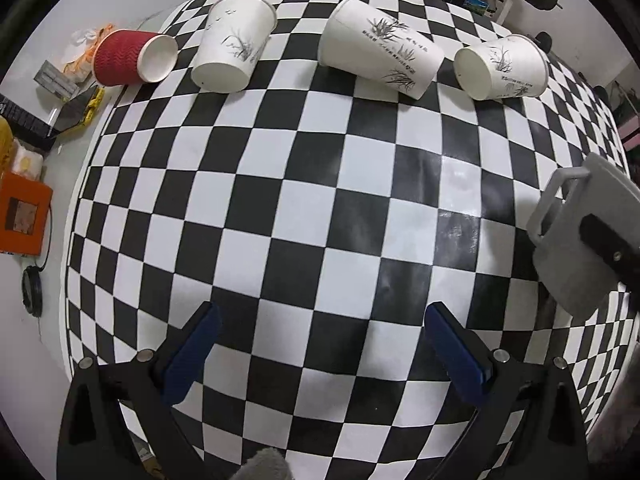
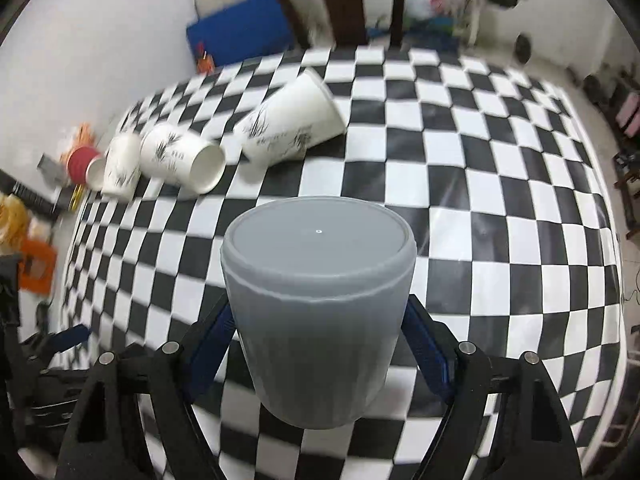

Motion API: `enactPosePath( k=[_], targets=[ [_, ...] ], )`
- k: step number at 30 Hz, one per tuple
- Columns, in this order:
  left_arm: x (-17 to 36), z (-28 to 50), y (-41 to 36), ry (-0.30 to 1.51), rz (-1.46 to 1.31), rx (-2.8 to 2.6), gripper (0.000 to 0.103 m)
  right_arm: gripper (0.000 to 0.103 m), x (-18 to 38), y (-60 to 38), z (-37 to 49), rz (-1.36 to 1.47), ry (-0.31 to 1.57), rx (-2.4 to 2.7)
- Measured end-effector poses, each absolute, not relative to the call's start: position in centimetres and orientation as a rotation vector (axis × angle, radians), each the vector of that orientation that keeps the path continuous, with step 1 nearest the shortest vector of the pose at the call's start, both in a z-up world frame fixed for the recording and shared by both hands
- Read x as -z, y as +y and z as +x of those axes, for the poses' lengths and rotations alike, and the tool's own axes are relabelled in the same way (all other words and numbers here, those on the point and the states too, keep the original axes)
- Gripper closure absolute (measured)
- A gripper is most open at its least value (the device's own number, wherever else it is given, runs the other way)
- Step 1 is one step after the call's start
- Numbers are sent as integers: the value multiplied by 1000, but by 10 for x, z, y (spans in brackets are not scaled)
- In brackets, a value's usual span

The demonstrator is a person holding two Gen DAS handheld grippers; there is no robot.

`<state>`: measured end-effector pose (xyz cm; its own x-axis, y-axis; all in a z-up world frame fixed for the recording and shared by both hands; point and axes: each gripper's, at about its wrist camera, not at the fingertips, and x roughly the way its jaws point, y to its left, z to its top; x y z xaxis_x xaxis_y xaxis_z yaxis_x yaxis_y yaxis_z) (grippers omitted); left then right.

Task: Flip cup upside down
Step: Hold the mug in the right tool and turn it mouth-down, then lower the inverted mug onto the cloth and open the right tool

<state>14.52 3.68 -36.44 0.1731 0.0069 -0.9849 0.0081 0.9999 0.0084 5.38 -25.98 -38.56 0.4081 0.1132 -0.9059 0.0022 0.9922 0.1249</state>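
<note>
Grey cup (image 2: 318,300): clamped between the blue pads (image 2: 210,342) of the right gripper (image 2: 320,344), flat closed end facing the camera, held above the checkered worktop (image 2: 500,220). In the left wrist view the same cup (image 1: 580,240) appears at the right edge, handle visible, partly cut off.

Left gripper (image 1: 320,354): fingers wide apart, holding nothing and clear of every cup, over the worktop.

Along the far side of the worktop, lying on their sides in a row: a red ribbed cup (image 1: 134,58) and three white printed paper cups (image 1: 234,44) (image 1: 380,48) (image 1: 500,66).

Beyond the left edge, on a white surface: an orange box (image 1: 24,218) and assorted clutter, not identifiable. A blue mat (image 2: 240,28) rests against the far wall. The right wrist view is motion-blurred at its margins.
</note>
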Motion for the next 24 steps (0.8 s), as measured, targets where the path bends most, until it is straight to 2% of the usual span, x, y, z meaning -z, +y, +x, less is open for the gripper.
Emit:
enactPosePath(
  k=[6, 16, 20, 24],
  targets=[
    [356, 141, 31, 1353, 38, 35, 0, 20, 383, -252, 33, 49, 1025, -29],
    [339, 124, 11, 1297, 68, 64, 0, 19, 399, -242, -9, -16, 1098, -4],
    [326, 120, 5, 1258, 84, 75, 0, 4, 390, -247, -22, -17, 1112, 37],
    [299, 111, 0, 1218, 92, 104, 0, 0, 370, -257, -44, -7, 1138, 95]
  ],
)
